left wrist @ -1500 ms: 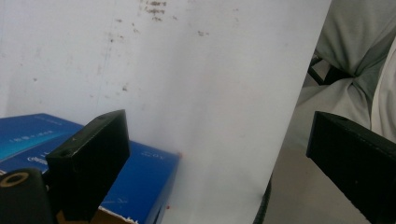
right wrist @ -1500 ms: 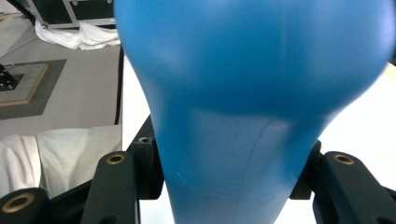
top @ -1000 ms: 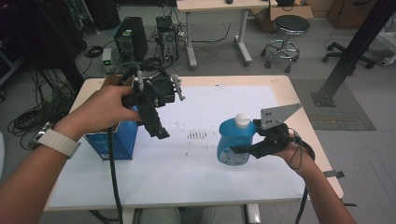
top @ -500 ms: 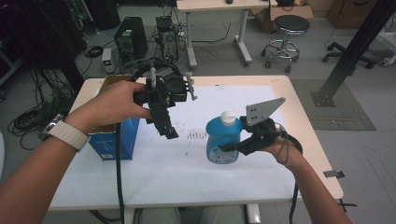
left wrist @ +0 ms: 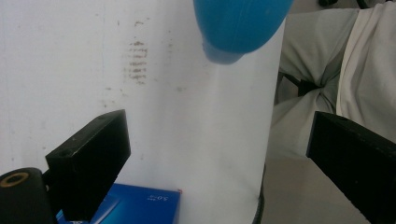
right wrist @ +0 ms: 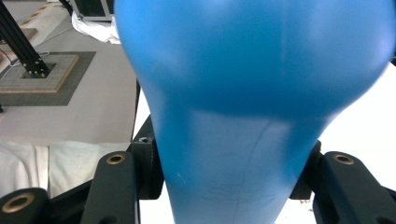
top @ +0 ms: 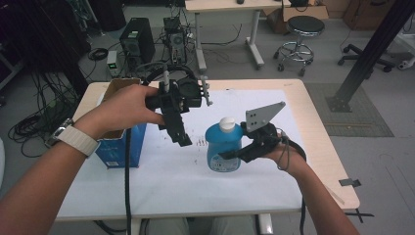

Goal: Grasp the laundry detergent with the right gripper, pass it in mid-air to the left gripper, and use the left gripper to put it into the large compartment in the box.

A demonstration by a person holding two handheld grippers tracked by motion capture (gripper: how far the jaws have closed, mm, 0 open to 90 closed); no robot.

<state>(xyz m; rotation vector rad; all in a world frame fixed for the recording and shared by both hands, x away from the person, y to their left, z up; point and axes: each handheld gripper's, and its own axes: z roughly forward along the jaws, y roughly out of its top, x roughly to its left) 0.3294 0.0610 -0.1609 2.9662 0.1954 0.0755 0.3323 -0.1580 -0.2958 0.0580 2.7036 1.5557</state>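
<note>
Pinching the blue bottle (top: 222,149) at centre frame, my right hand-held gripper (top: 234,154) clamps its narrow waist above the white surface (top: 171,171); my left hand-held gripper (top: 182,137) hovers spread, upper left of it.

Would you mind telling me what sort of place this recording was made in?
Probably a lab or workshop: computer towers and tangled cables on the floor, a rolling stool, a black metal frame post.

High view looking down across the table (top: 318,161), gripper views close in, all sharing the blue bottle (top: 222,152).
</note>
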